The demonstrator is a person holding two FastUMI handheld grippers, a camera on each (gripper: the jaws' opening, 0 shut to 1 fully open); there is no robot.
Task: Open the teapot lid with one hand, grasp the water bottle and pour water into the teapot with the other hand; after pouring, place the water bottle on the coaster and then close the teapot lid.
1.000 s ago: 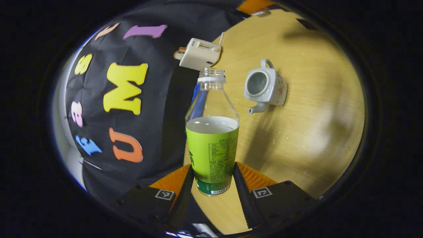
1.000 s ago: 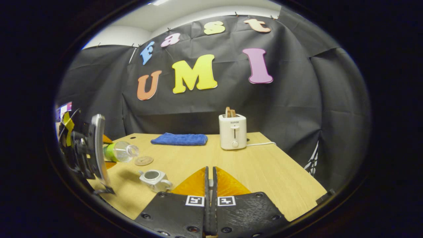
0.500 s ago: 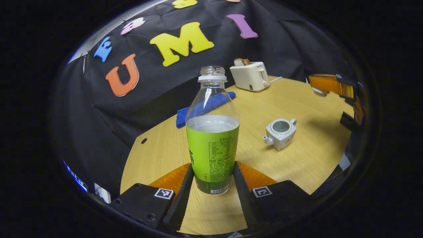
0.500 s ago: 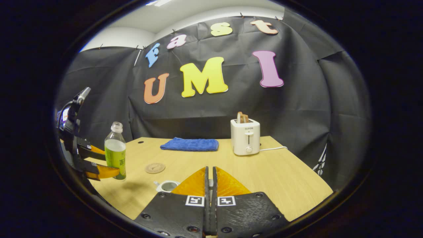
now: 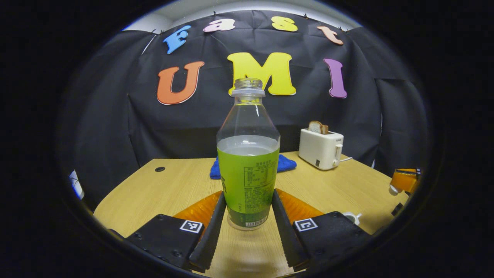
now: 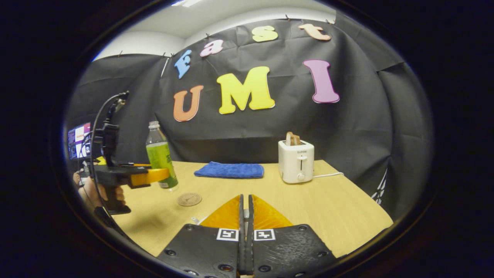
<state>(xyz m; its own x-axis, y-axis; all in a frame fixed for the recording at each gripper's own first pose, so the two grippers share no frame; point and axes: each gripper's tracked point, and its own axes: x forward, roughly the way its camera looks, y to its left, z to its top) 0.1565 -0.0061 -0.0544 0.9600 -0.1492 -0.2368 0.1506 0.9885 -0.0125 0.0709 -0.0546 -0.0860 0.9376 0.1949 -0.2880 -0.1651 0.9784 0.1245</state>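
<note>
An uncapped water bottle (image 5: 248,170) with a green label, about half full, stands upright between my left gripper's (image 5: 248,193) fingers, which are shut on it. In the right gripper view the water bottle (image 6: 161,158) hangs just above the table, behind and left of the round coaster (image 6: 189,199). The white teapot (image 5: 351,217) peeks out past my left gripper's right finger, and a sliver of the teapot (image 6: 196,220) shows beside my right gripper (image 6: 244,210). That right gripper (image 5: 403,180) is shut, with the small white teapot lid (image 5: 393,189) at its tips.
A white toaster (image 6: 296,161) with bread in it stands at the back right, its cord trailing right. A folded blue cloth (image 6: 229,170) lies at the back middle. A person's hand (image 6: 90,191) holds the left gripper, and a screen (image 6: 79,141) glows at the far left.
The bottle swung from tipped over the teapot back to upright and moved away from the teapot toward the coaster. The right gripper stayed shut and shifted only slightly.
</note>
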